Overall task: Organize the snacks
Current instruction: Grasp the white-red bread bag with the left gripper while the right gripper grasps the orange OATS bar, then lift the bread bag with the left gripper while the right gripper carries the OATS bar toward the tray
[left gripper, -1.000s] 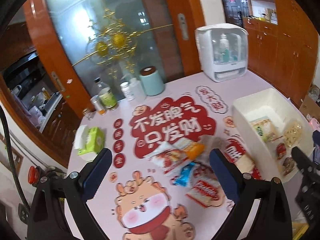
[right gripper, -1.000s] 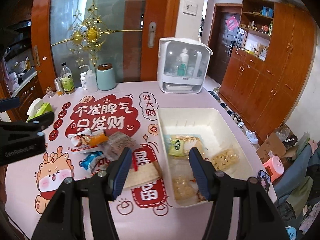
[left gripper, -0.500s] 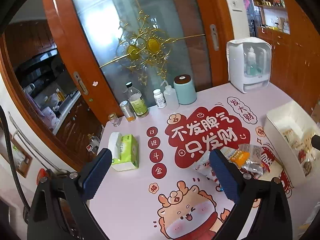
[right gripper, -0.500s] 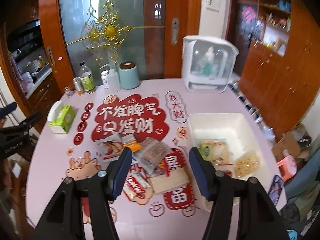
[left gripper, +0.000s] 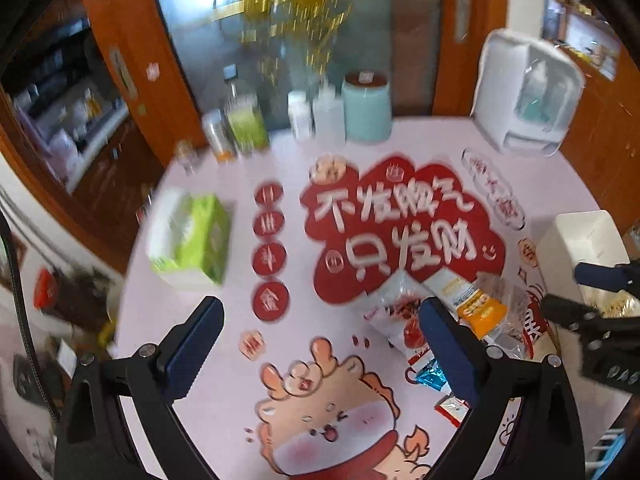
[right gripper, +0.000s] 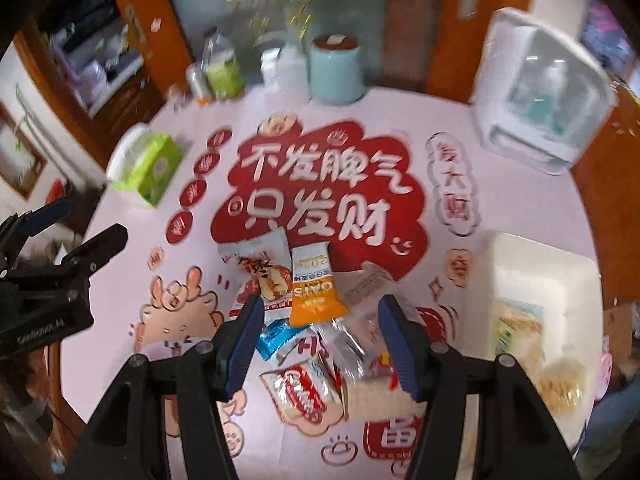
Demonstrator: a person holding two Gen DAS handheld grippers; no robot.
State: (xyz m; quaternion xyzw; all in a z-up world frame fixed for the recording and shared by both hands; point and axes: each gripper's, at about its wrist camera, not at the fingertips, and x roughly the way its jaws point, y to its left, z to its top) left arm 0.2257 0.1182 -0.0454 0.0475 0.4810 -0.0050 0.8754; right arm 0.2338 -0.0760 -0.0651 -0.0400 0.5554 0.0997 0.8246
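Right gripper [right gripper: 318, 344], wide open and empty, hangs over the snack pile [right gripper: 316, 332].
Orange oat packet [right gripper: 314, 284] lies just ahead, long axis running away from it; bin [right gripper: 536, 264] to its right; open, empty left gripper [left gripper: 318, 350] farther. Both have dropped closer than 0.5 s ago.

Both my views are smeared by motion blur, worst toward the far bottles [left gripper: 244, 120] and glass door [left gripper: 280, 20]. Soft daylight comes through that glass. Fisheye bending curves the edges, and the corners go black.
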